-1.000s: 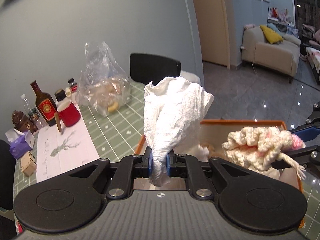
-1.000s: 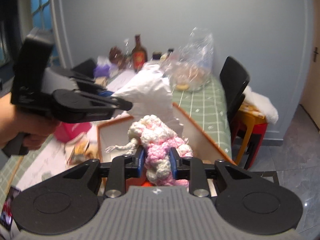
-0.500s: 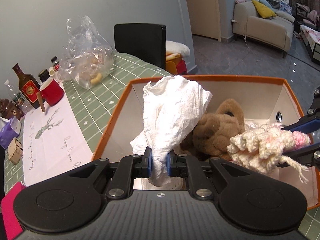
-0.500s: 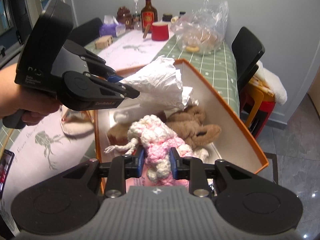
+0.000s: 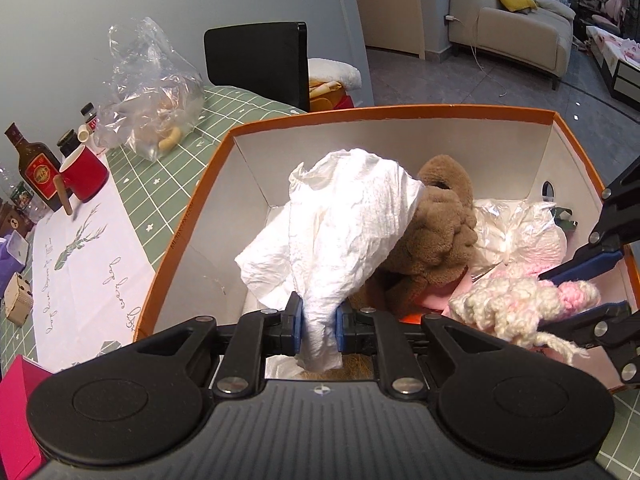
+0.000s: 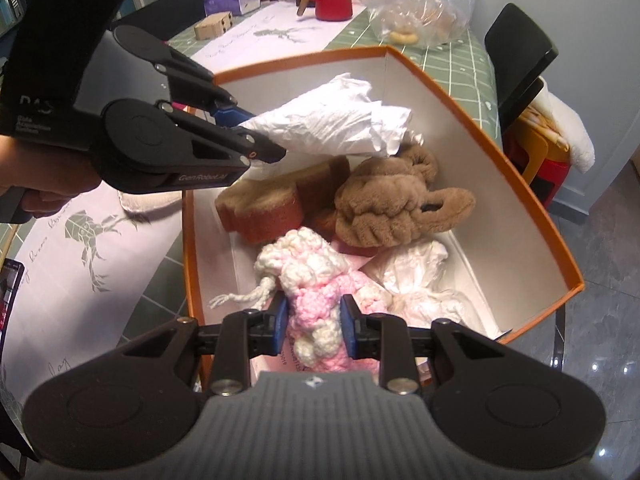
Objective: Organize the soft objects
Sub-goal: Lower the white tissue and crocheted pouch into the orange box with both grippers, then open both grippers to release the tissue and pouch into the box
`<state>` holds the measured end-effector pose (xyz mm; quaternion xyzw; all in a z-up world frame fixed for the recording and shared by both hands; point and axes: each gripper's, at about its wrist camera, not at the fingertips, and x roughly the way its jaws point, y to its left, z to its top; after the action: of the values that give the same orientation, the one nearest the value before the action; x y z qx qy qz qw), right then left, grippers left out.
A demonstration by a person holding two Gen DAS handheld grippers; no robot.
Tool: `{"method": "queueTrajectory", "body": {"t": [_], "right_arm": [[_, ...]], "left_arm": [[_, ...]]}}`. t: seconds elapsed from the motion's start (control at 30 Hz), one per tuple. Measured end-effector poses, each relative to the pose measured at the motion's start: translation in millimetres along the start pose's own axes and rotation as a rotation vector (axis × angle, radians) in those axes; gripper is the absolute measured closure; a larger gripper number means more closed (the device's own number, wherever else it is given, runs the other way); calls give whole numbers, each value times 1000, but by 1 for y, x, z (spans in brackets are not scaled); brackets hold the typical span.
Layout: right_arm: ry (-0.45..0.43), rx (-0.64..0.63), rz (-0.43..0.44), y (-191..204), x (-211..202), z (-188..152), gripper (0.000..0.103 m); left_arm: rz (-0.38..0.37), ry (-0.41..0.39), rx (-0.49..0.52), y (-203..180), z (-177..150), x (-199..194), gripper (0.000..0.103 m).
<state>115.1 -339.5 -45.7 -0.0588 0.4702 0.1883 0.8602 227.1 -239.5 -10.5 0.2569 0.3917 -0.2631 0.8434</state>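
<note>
An orange box with white walls sits on the green table. My left gripper is shut on a crumpled white tissue, held over the box. My right gripper is shut on a white and pink crocheted piece, low over the box's near end. Inside lie a brown plush toy, a brown sponge-like block and a white plastic bundle.
A red mug, a brown bottle, a clear plastic bag, a purple tissue box and a small wooden box stand on the table. A black chair is beyond.
Both grippers have come down over the orange box with their loads still held. The box's inside and the plush toy are now in full view.
</note>
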Motion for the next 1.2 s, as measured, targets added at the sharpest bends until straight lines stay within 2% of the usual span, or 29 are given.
{"method": "queueTrajectory", "body": {"t": [0.17, 0.2, 0.33, 0.4, 0.47, 0.5, 0.6, 0.87, 1.2], "right_arm": [[29, -10, 5, 3, 9, 0, 74], [30, -11, 8, 3, 9, -1, 74], [34, -8, 7, 3, 9, -1, 69], [33, -11, 4, 3, 8, -1, 68], [31, -15, 1, 3, 7, -1, 62], [28, -19, -1, 5, 5, 0, 59], [15, -24, -3, 8, 0, 1, 55], [-66, -22, -30, 13, -24, 9, 54], [-170, -38, -37, 36, -50, 27, 54]], "left_arm": [[-12, 22, 18, -5, -3, 5, 79], [-11, 26, 26, -7, -4, 6, 73], [16, 27, 61, -11, -5, 4, 64], [18, 23, 59, -10, -5, 1, 47], [17, 17, 58, -8, -5, -3, 35], [18, 14, 60, -8, -5, -6, 33], [16, 6, 64, -6, -3, -14, 33], [25, -33, 74, -1, 0, -45, 33], [93, -96, 46, 23, -4, -101, 33]]}}
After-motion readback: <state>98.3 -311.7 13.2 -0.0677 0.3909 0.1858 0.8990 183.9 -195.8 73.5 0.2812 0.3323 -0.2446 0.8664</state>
